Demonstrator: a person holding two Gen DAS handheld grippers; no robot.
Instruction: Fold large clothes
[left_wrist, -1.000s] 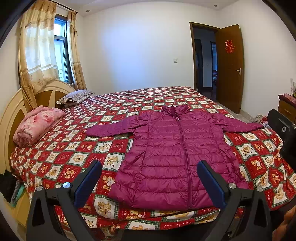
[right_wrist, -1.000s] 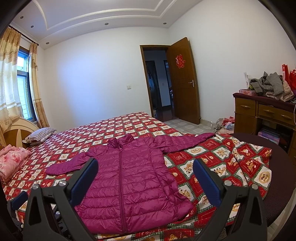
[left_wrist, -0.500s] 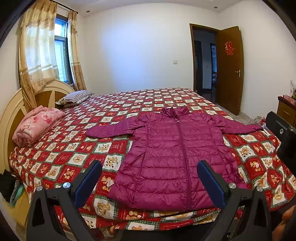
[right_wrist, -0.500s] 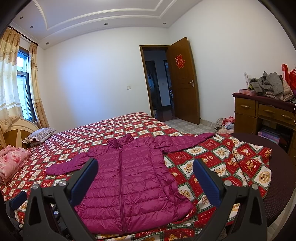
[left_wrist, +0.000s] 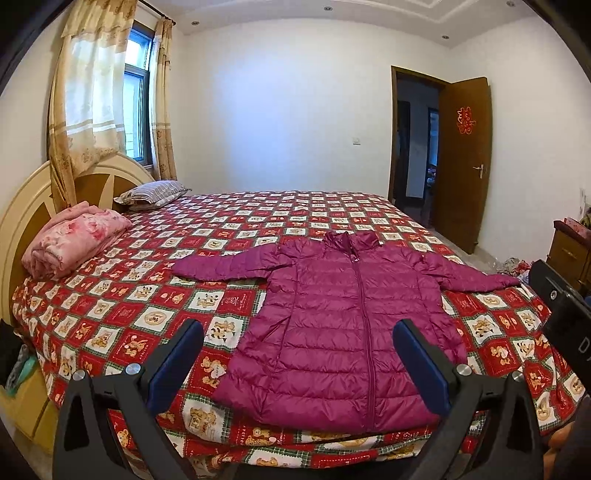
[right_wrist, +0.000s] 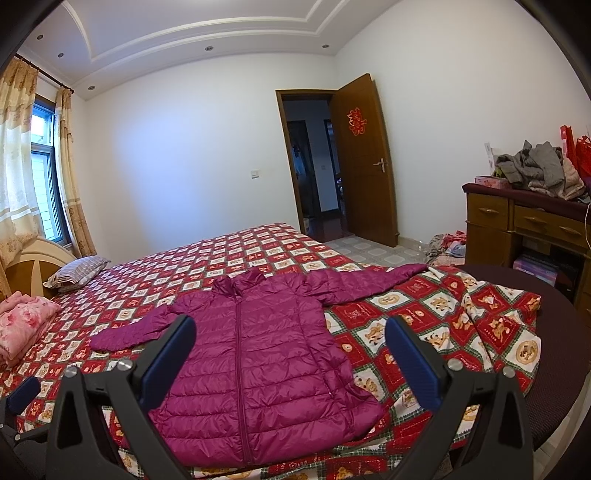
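Observation:
A magenta quilted jacket (left_wrist: 343, 328) lies flat and zipped on the bed, sleeves spread out to both sides, hem toward me. It also shows in the right wrist view (right_wrist: 255, 365). My left gripper (left_wrist: 297, 360) is open and empty, held above the bed's near edge in front of the jacket's hem. My right gripper (right_wrist: 290, 356) is open and empty, also above the near edge, with the jacket's right half between its fingers in view. Neither touches the jacket.
The bed has a red checked cover (left_wrist: 155, 291). A folded pink blanket (left_wrist: 70, 243) and a striped pillow (left_wrist: 155, 192) lie by the headboard. A wooden dresser (right_wrist: 528, 229) with heaped clothes stands right. The door (right_wrist: 365, 162) is open at the back.
Both views have shifted only slightly; the left wrist view has tilted up a little. The jacket has not moved and both grippers stay open.

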